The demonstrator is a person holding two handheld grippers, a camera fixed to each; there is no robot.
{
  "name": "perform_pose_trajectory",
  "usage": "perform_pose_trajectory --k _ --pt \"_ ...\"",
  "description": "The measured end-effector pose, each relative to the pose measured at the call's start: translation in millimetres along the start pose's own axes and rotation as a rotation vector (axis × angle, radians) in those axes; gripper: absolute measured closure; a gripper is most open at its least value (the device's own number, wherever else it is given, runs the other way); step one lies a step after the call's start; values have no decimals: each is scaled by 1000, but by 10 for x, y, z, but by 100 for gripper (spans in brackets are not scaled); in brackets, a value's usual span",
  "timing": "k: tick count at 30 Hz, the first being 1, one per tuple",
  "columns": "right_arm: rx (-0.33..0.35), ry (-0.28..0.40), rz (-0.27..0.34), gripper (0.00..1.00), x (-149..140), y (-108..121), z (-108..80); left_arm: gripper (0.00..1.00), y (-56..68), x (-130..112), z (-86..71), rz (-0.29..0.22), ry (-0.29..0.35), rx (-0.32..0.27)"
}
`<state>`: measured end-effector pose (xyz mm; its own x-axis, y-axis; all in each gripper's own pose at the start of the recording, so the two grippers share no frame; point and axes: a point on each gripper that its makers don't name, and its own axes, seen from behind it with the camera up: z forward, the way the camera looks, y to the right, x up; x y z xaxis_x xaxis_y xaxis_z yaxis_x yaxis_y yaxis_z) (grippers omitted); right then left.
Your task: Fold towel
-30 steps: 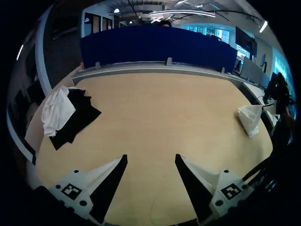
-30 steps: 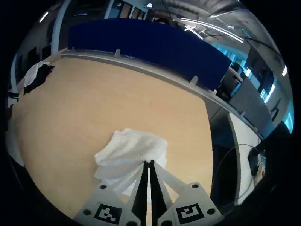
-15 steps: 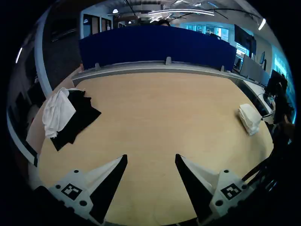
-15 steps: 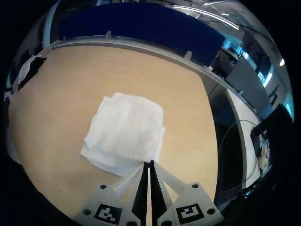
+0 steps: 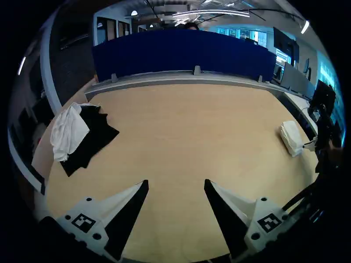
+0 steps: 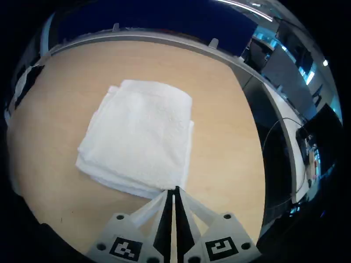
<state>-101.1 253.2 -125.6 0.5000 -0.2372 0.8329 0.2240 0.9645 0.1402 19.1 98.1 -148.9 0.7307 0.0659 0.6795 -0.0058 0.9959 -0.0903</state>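
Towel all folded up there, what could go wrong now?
1. The right claw is shut at the near edge of the towel. Pulling away without opening might drag the layers and spoil the fold.
2. The towel lies fairly near the side edge of the table, so a hard tug could slide it off.

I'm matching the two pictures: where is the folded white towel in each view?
Left gripper view: towel small, at the far right.
Right gripper view: towel large, in the centre, close ahead.
Shared landmark: the blue divider along the far side of the table.
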Motion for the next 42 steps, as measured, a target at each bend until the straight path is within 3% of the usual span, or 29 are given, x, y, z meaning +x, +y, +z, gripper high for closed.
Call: perform_pose_trajectory --k 3,7,11,16,19,27,32,42 --pt "-9 2 1 91 8 6 -19 6 -5 5 8 0 0 0" --pt "-23 22 9 75 44 17 -89 6 -20 1 24 -2 -1 1" --pt "-32 46 19 44 87 33 -178 6 -31 5 43 -4 -3 -1" --pt "-40 55 10 13 95 49 -253 6 -23 35 72 -6 0 -6" --pt "-41 56 3 3 98 37 -277 6 -19 55 83 -5 2 -9" --pt "-35 73 13 0 170 -36 -341 6 -50 92 95 -7 7 -11" --pt "-25 118 36 0 351 -137 -444 6 -93 110 102 -13 11 -9" --pt "29 343 126 0 1124 -546 -790 6 -121 212 168 -9 39 -23"
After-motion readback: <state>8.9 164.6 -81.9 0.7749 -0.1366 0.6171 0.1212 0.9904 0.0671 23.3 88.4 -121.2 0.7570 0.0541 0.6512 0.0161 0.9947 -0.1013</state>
